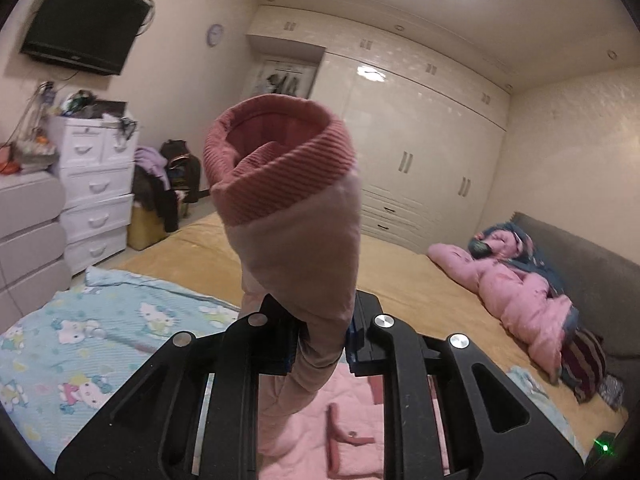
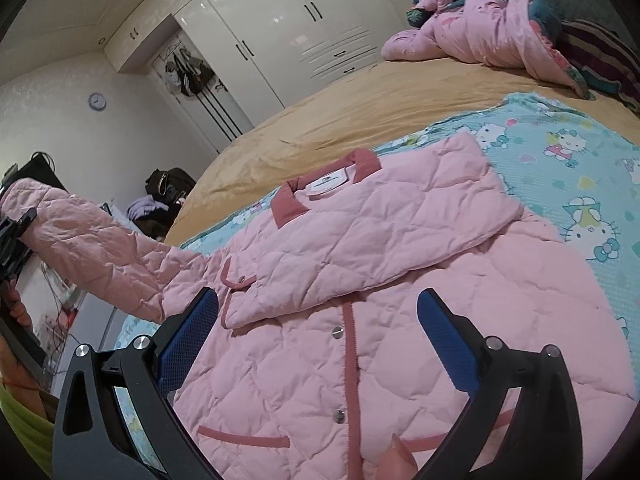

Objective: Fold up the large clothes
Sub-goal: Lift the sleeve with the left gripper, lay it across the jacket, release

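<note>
A pink quilted jacket (image 2: 360, 264) with darker pink trim lies front-up on a Hello Kitty sheet (image 2: 576, 168) on the bed. One sleeve is folded across its chest. My left gripper (image 1: 320, 344) is shut on the other sleeve (image 1: 296, 240), just below its ribbed dark pink cuff (image 1: 280, 160), and holds it up in the air. In the right wrist view that raised sleeve (image 2: 92, 248) stretches left to the left gripper (image 2: 12, 240). My right gripper (image 2: 316, 348) is open and empty, hovering just above the jacket's front by the snap buttons.
A crumpled pink and blue quilt (image 2: 496, 28) lies at the head of the bed by a grey headboard (image 1: 592, 264). White drawers (image 1: 96, 184) and a pile of clothes (image 1: 160, 184) stand left of the bed. White wardrobes (image 1: 420, 152) line the far wall.
</note>
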The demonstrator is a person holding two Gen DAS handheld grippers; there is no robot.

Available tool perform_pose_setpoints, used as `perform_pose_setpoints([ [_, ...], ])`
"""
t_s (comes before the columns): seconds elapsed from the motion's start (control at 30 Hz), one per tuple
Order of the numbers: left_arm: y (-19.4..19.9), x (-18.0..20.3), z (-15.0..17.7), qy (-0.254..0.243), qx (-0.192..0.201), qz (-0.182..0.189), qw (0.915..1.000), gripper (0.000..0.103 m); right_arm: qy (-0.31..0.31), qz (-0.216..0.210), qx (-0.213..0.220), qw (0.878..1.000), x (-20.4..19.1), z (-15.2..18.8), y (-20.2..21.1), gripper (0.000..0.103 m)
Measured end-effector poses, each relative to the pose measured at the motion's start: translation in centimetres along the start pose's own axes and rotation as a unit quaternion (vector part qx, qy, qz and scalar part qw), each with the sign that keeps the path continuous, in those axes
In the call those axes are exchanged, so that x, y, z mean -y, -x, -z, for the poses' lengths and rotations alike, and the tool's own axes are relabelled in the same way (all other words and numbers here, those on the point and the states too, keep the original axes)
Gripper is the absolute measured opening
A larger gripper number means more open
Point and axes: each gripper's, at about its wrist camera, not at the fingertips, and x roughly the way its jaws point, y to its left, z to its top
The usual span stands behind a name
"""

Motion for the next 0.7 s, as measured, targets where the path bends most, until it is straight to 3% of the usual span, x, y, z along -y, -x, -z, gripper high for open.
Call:
perform_pose_setpoints([
  [0.4,-1.7,6.9,1.8,-0.051,-0.024,0.05,0.9971,0.009,-0.025,-0.002,0.014,1.0,3.4,-0.6,2.3,0.099],
  [0.7,-3.8,12.6,6.4,-0.106,-0.076,0.111,0.9852,0.009,-0.066,0.014,0.021,0.997,6.9,-0.9,3.0,0.099],
])
